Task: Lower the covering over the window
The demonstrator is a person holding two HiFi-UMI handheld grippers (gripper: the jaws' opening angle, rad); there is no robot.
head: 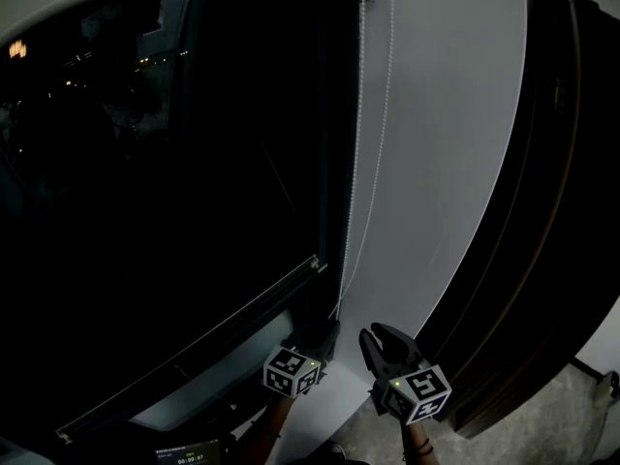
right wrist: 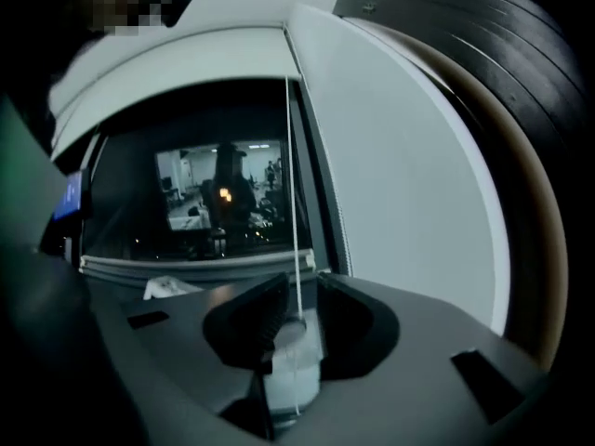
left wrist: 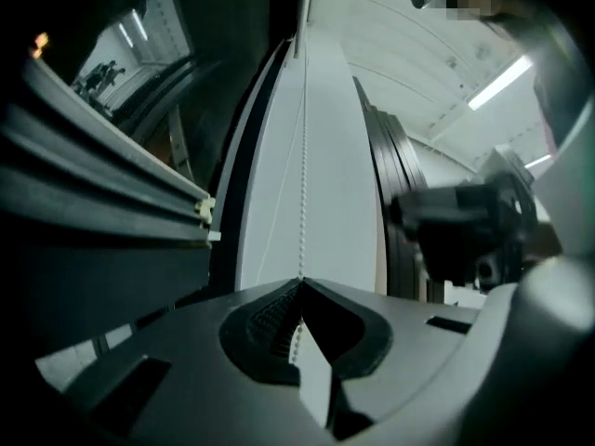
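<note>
No brand, label or sign can be read in any view. A small screen (head: pixel 191 451) just below the left gripper (head: pixel 323 335) shows pale characters, too small to read. Its cube (head: pixel 291 371) and the right gripper's (head: pixel 384 343) cube (head: pixel 419 392) bear only black-and-white square markers.

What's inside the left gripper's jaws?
The bead chain, pinched where the tips of the left gripper meet. Further down, the jaws cover most of it, so its lower end cannot be seen.

White bead cord (left wrist: pixel 302 156), black window pane (head: pixel 145 211)
</note>
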